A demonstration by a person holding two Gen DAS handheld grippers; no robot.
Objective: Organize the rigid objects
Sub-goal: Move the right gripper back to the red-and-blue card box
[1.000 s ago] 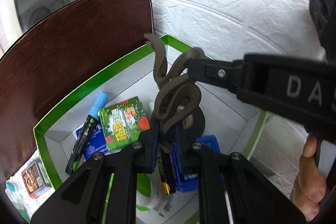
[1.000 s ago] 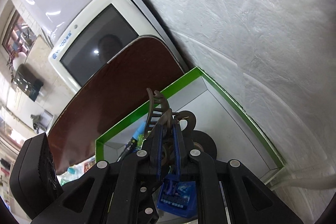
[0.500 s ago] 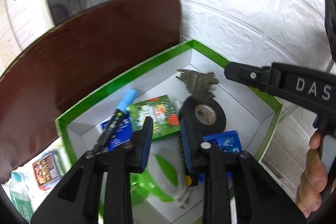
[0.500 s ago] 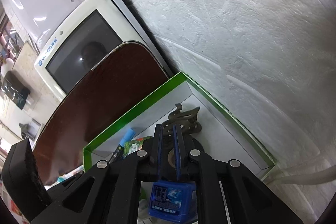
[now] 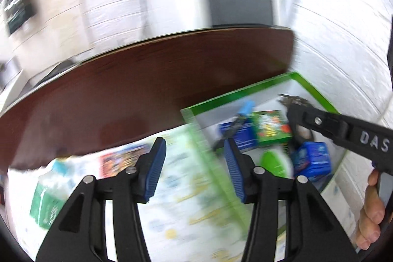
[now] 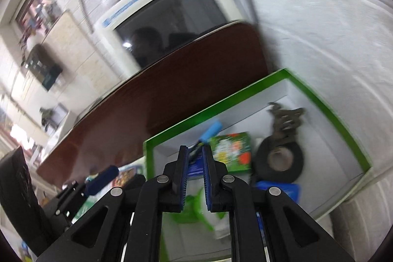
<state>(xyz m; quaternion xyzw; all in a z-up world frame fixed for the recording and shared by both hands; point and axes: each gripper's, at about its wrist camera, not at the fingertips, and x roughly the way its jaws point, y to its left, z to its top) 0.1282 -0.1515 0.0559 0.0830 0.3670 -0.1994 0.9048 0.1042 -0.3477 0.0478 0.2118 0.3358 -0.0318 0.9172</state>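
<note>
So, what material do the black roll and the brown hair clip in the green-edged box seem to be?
Black roll: likely matte vinyl tape, wound on a brownish core, probably cardboard. Brown hair clip: probably hard plastic with moulded teeth; blur hides its finish.

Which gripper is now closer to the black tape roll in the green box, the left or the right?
Right. The right gripper hangs over the green box, just left of the black tape roll. The left gripper is open over its outer edge, farther away.
</note>
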